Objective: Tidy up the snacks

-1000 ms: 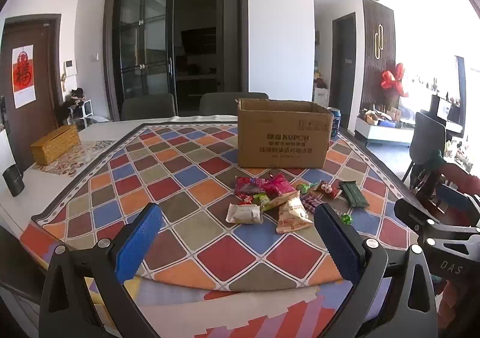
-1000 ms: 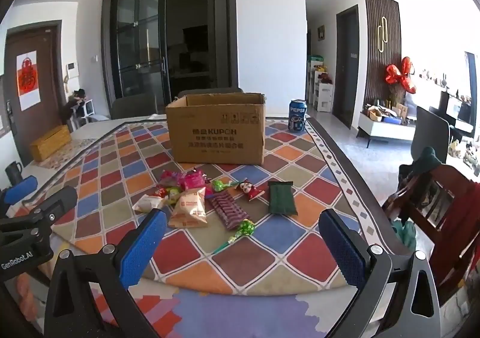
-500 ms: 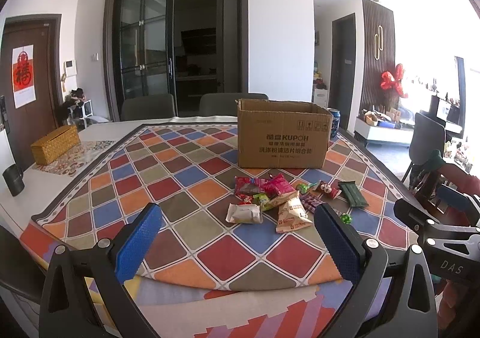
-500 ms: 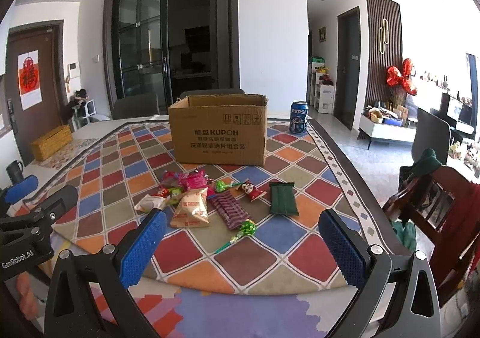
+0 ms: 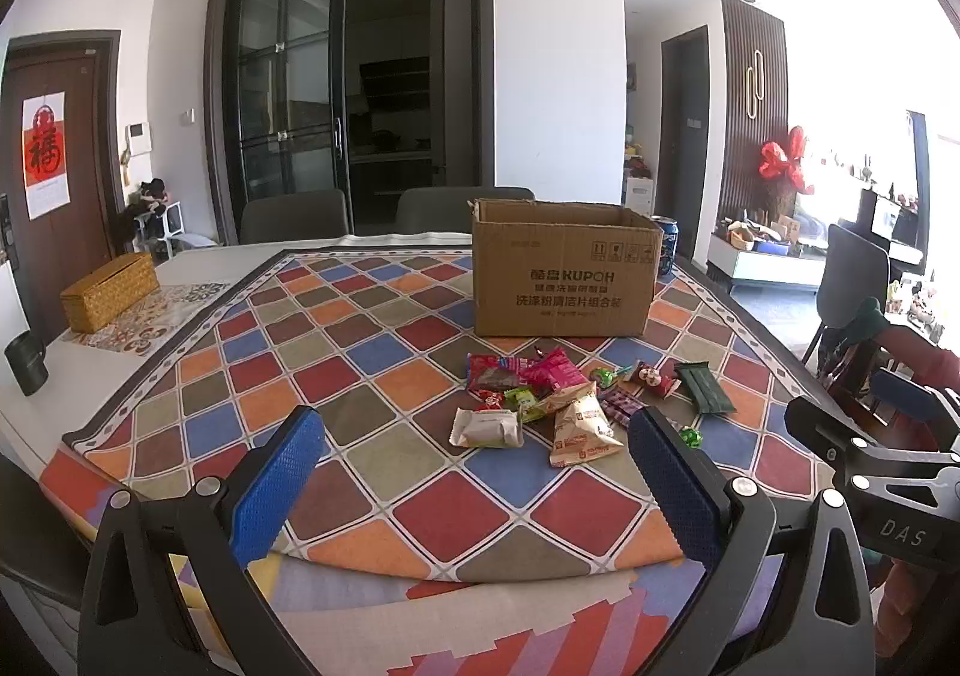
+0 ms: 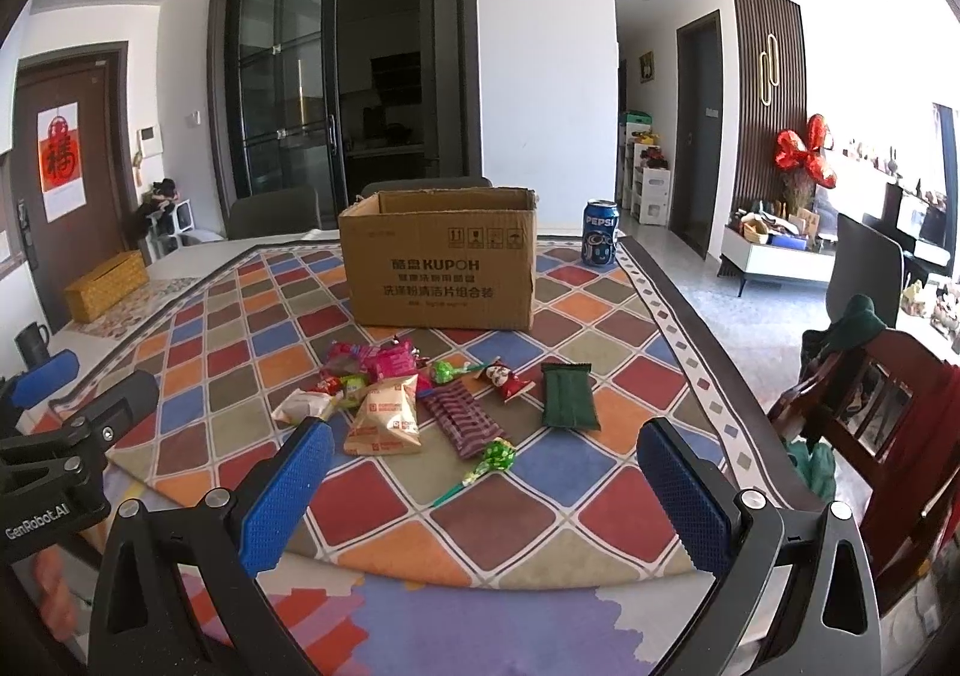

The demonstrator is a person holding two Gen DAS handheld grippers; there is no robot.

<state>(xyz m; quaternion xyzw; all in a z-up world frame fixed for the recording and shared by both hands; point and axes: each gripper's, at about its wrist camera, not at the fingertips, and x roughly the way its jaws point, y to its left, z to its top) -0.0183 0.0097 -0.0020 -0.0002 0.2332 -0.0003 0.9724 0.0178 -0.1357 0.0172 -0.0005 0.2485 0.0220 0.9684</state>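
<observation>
Both grippers hung wide open over the near edge of the table (image 5: pixel 198 265), nothing between their pads. The left gripper (image 5: pixel 474 472) had a bare stretch of patterned cloth (image 5: pixel 336 352) ahead, clear toward the left edge. The snack pile (image 6: pixel 420 394) lay mid-table, packets touching and overlapping; only the green packet (image 6: pixel 569 397) and the lollipop (image 6: pixel 489 463) lay a little apart at its right and near sides. The cardboard box (image 6: pixel 441 271) stood just behind the pile, top open, blocking any straight reach to the far edge. A can (image 6: pixel 600 241) stood near the far right corner, beside the box. A wooden chair (image 6: pixel 864 412) crowded the right edge close to the right gripper (image 6: pixel 486 487).
</observation>
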